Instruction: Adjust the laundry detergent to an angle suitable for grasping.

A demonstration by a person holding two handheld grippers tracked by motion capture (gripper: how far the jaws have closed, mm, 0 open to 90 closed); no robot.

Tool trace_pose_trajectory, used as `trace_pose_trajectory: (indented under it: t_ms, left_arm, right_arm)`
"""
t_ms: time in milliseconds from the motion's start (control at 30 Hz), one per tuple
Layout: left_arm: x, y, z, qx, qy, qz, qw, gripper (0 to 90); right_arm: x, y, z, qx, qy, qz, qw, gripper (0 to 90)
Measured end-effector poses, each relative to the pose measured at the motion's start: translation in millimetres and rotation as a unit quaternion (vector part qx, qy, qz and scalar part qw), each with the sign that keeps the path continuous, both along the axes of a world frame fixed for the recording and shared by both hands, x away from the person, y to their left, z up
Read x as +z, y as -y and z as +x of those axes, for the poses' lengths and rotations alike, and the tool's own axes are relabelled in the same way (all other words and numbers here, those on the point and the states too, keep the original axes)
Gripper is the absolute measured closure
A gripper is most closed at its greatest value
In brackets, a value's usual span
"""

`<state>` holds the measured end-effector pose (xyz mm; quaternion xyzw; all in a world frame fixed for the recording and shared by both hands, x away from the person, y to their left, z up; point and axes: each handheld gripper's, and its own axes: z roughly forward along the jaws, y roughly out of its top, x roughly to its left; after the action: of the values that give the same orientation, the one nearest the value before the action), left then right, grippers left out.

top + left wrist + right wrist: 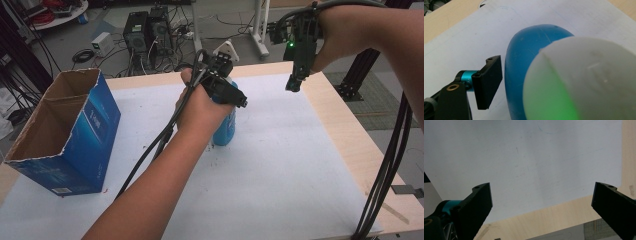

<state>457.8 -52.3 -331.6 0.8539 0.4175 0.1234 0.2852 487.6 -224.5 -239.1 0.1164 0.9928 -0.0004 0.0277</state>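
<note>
The blue plastic bottle with a pale rounded cap (524,62) stands upright near the middle of the white sheet (280,165) that covers the wooden table (345,130), with the left gripper (231,95) set over its top; in the left gripper view one black jaw stands just beside the bottle's blue shoulder with a thin gap showing, while the other jaw is hidden behind the cap, so a pinch cannot be told. The right gripper (541,200) hangs well apart above the table's far right edge, its jaws spread wide with nothing between them. An open blue cardboard box (90,135) stands at the sheet's left side.
</note>
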Motion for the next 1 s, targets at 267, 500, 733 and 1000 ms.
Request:
trace_pose_trajectory:
  t_ms: [267,500,733,1000]
  left_arm:
    - [-0.8,1.1,0.1,0.003,-0.001,-0.004,1.0,23.5]
    - [-0.8,1.8,-0.2,0.003,0.0,-0.002,1.0,28.0]
    - [-1.7,5.1,-2.4,0.001,0.005,0.009,0.9999,35.2]
    - [-0.9,4.8,-4.0,0.004,0.015,0.02,0.9997,39.2]
  right_arm:
    - [-0.1,3.4,0.3,-0.004,0.001,0.004,1.0,2.5]
    - [0.5,6.9,0.7,-0.009,0.001,0.005,0.9999,2.5]
    - [0.7,8.8,1.1,-0.014,0.001,0.004,0.9999,2.5]
    - [0.2,7.8,0.4,-0.01,0.001,-0.001,0.9999,2.5]
